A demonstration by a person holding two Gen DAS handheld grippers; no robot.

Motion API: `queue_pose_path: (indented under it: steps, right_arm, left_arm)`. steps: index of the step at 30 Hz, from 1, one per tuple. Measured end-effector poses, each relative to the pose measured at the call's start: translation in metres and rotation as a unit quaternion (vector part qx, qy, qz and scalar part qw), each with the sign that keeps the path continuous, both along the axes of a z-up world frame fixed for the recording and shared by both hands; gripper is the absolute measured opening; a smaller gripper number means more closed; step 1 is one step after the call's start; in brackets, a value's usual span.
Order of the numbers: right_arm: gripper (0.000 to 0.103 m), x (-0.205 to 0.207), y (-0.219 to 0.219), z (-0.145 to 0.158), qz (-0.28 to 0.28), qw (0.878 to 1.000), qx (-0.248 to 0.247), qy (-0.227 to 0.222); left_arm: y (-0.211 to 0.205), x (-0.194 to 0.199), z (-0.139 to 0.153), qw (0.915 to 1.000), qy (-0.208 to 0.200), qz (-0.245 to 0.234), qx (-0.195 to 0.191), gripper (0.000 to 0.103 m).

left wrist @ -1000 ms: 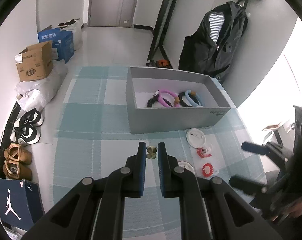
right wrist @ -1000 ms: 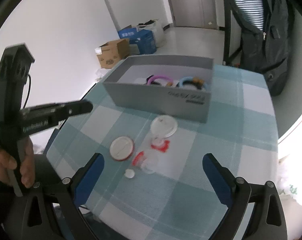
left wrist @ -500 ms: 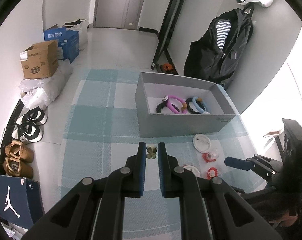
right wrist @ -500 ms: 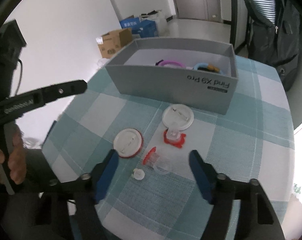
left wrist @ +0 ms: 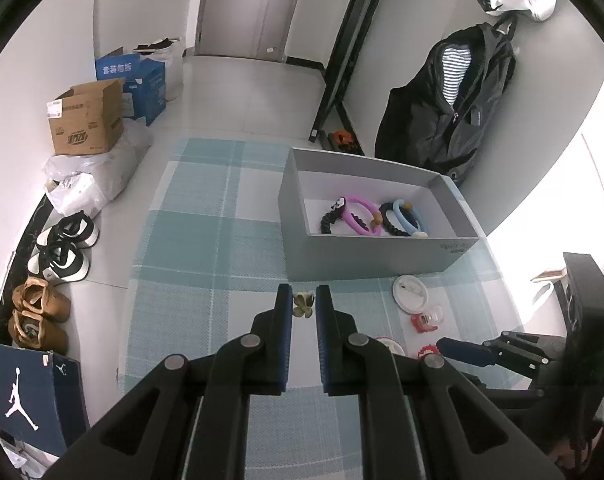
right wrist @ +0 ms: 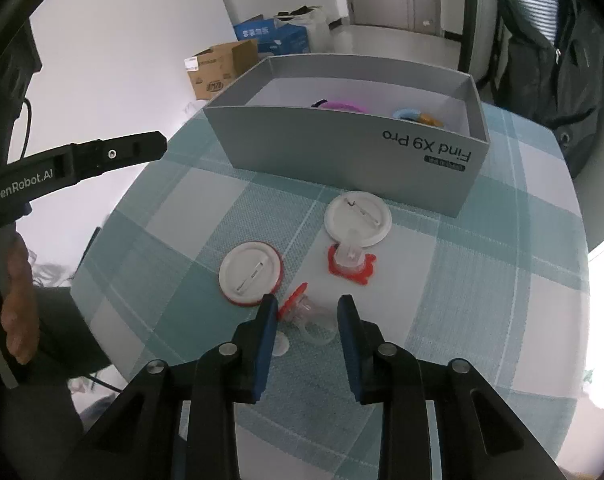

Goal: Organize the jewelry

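My left gripper (left wrist: 303,305) is shut on a small olive flower-shaped trinket (left wrist: 303,304), held above the checked tablecloth in front of the grey box (left wrist: 366,254). The box holds a purple ring (left wrist: 360,216), a black band and a blue ring (left wrist: 408,218). My right gripper (right wrist: 307,310) is open, its fingers on either side of a clear ring with a red top (right wrist: 308,312) lying on the cloth. A white-backed pin badge with a red rim (right wrist: 251,272), a second white badge (right wrist: 358,220) and a red-and-clear piece (right wrist: 351,260) lie nearby.
The table edge curves close on the left in the right wrist view. A small white disc (right wrist: 280,346) lies by my right gripper's left finger. Shoes (left wrist: 62,248), cardboard boxes (left wrist: 88,124) and a black backpack (left wrist: 454,112) stand on the floor around the table.
My right gripper has come down and forward and narrowed around the clear red-topped ring. My left gripper has risen and pulled back from the box, still holding the trinket.
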State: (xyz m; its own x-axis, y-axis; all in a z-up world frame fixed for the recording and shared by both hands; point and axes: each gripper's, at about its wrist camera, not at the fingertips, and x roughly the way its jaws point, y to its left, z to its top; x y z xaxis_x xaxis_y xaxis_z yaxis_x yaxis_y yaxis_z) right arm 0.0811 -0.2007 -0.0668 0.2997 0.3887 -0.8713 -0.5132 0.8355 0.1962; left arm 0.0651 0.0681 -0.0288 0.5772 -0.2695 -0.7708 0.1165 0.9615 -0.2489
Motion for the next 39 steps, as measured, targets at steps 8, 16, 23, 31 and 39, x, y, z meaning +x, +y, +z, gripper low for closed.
queue_pose_path:
  steps: [8,16,23,31,39]
  right_arm:
    - [0.029,0.003,-0.002,0.003,-0.011,1.0,-0.002,-0.005]
    - [0.029,0.007,-0.013,0.014,-0.03,0.999,0.039,-0.002]
    - [0.029,0.013,-0.025,0.035,-0.05,0.996,0.075,-0.016]
    - [0.029,0.043,-0.033,0.078,-0.056,0.992,0.114,-0.025]
    - [0.029,0.084,-0.015,0.122,0.011,0.993,0.104,-0.059]
  left_arm:
    - [0.0,0.0,0.0,1.0,0.0,0.005,0.0,0.007]
    - [-0.002,0.002,0.009,0.9998,-0.014,0.008,-0.011,0.007]
    - [-0.01,0.008,0.019,0.999,-0.026,0.005,-0.036,0.007]
    - [-0.021,0.021,0.039,0.9979,-0.048,-0.002,-0.043,0.007]
    - [-0.03,0.049,0.056,0.9977,-0.031,-0.024,-0.055,0.007]
